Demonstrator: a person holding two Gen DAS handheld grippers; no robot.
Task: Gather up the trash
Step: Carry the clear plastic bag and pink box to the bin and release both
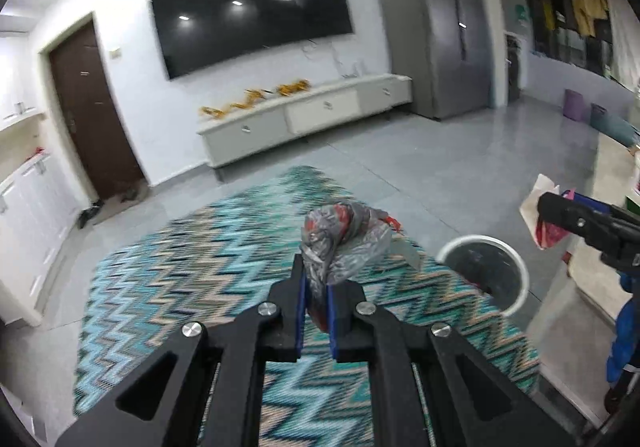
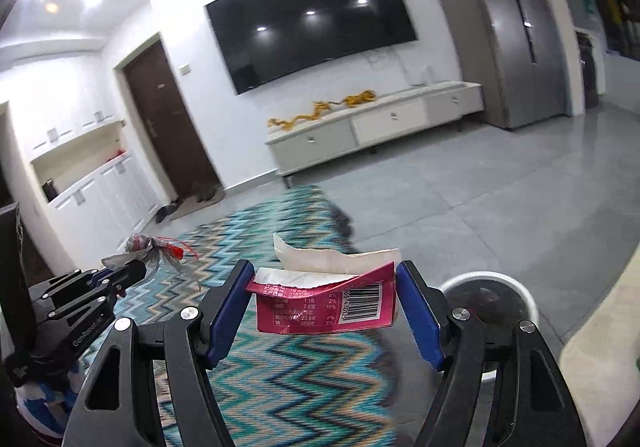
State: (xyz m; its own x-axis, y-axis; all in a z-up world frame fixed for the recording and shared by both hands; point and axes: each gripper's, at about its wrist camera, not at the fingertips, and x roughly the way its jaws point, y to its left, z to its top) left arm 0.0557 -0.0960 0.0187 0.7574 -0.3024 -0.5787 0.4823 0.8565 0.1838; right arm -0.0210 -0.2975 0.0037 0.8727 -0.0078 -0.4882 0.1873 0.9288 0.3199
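**So, both grippers loaded, bin off to the right**

Left gripper (image 1: 316, 295) is clamped tight on a crumpled grey plastic bag (image 1: 344, 243) with red bits showing through — the bag bunches up above the blue pads (image 1: 303, 293) and sticks out past the tips. Right gripper (image 2: 326, 297) has its jaws set fairly wide, pressed against both ends of a flattened pink carton (image 2: 326, 307), barcode on the right, torn white flap poking up on top.

Both hang over the zigzag teal rug (image 1: 192, 267). The white round bin (image 2: 490, 297) sits on the floor just off the rug's right edge, dark inside, something red in it — can't tell what.

Background is a wall TV (image 1: 252, 11), a low white cabinet (image 1: 308, 115) under it, a grey fridge (image 1: 436, 27) and a brown door (image 1: 90, 107). Everything's a bit blurry.
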